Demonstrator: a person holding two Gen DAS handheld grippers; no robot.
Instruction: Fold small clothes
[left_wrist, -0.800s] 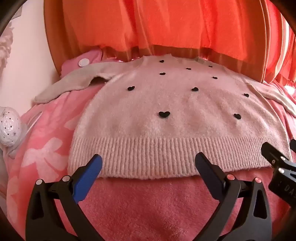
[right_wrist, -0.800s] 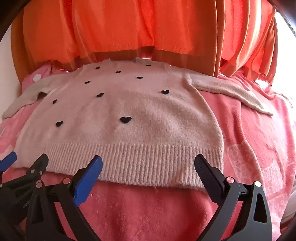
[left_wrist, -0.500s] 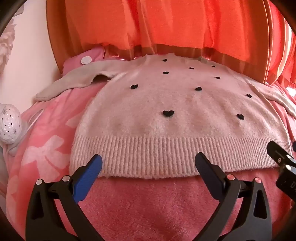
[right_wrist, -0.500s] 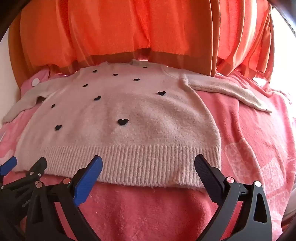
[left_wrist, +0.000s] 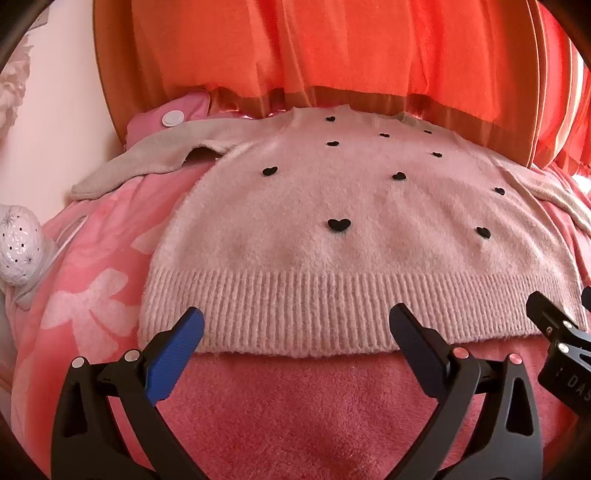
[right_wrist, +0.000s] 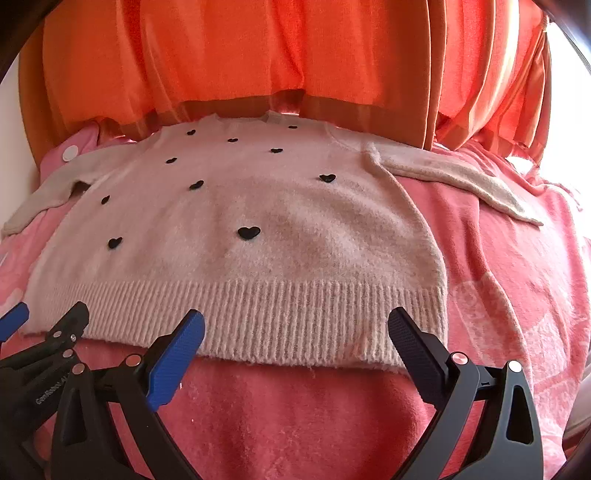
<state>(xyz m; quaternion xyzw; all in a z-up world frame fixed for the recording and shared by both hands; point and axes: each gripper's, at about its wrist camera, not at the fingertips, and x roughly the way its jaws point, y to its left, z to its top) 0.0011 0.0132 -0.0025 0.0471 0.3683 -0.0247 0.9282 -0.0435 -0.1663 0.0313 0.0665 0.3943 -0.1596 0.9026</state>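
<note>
**Both grippers spread wide at the sweater's hem**

Left wrist view: your left gripper (left_wrist: 293, 328) is spread wide and holds nothing. Its blue-padded fingertips (left_wrist: 190, 325) sit in front of the ribbed hem (left_wrist: 295, 314) of the pink sweater (left_wrist: 332, 206); whether they touch the knit cannot be told from this angle. The sweater lies flat, front side up, dotted with small black hearts (left_wrist: 338, 224), on a pink blanket (left_wrist: 295, 406) with a pale bow pattern off to the left. Its one visible sleeve (left_wrist: 147, 162) stretches out to the left, reaching toward a pink pillow (left_wrist: 166, 114) with a white button. An orange curtain (left_wrist: 295, 48) hangs behind the neckline. A white perforated ornament (left_wrist: 18, 247) sits at the left edge. Part of your right gripper (left_wrist: 557, 332) shows at the right edge, near the hem's right corner.

Right wrist view: your right gripper (right_wrist: 295, 328) is likewise opened wide and empty, its fingertips (right_wrist: 402, 325) in front of the right half of the hem (right_wrist: 295, 314). The sweater (right_wrist: 258, 206) fills the middle, and its other sleeve (right_wrist: 461, 177) runs out to the right across the blanket (right_wrist: 517, 277). Your left gripper (right_wrist: 40, 325) shows at the lower left, by the hem's left corner. The curtain (right_wrist: 295, 48) hangs behind.
</note>
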